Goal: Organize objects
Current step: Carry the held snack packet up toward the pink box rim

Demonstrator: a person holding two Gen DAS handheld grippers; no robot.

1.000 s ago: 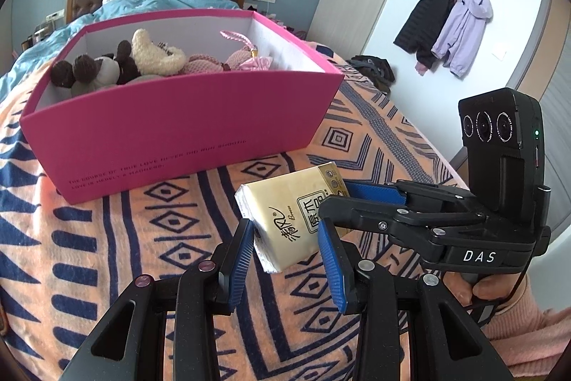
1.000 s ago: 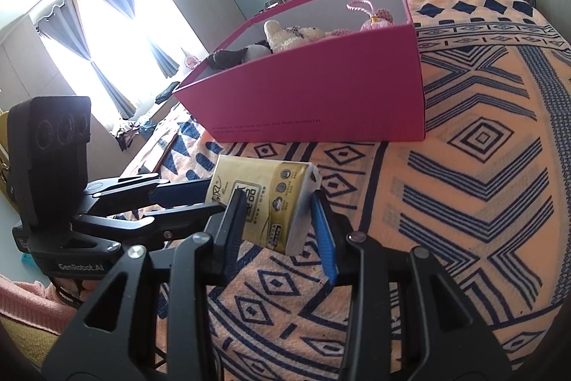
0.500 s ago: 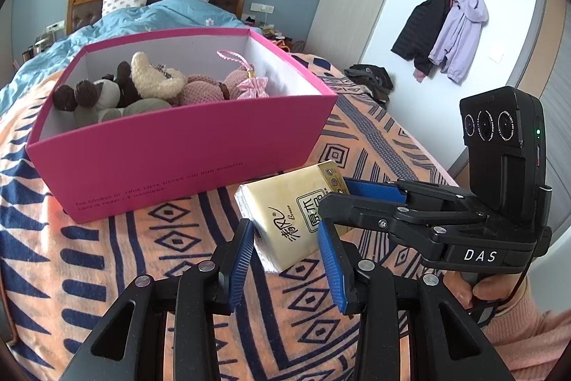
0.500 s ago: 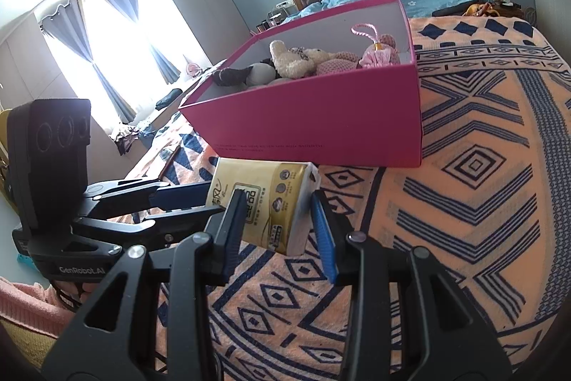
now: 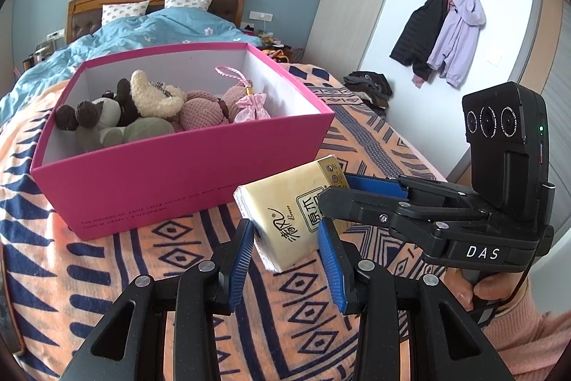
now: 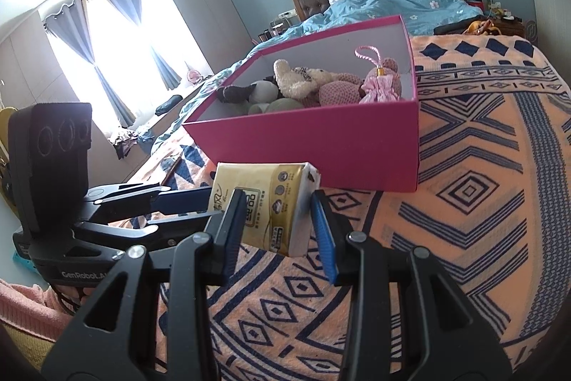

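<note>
The tissue pack (image 5: 289, 213) is held clear of the patterned bedspread (image 5: 107, 266), just in front of the near wall of the pink box (image 5: 171, 174). It is gripped from two sides at once. The left gripper (image 5: 285, 238) is closed as far as the pack allows, with its blue fingers (image 5: 241, 256) pressed on the pack's near end. The right gripper (image 6: 278, 220) is likewise closed on the pack, its fingers (image 6: 323, 238) bearing on the white end face and the printed face. In the left wrist view the right gripper is seen reaching in from the right across the pack's far corner.

The step in hand is judged to be the transfer of the pack into the box, which already holds several plush toys (image 5: 142, 109) and a pink pouch (image 5: 251, 108).

For a clean transfer:
- Both grips should be kept even, since the soft pack is likely to buckle if one side is squeezed harder.
- The pack should be raised above the near rim before it is carried forward, so that the cardboard wall is not struck or the box pushed along the bed.
- The free area by the near wall should be preferred, so that the pack is not set on top of the toys.
- Both pairs of fingers should be opened only once the pack is low inside the box.
</note>
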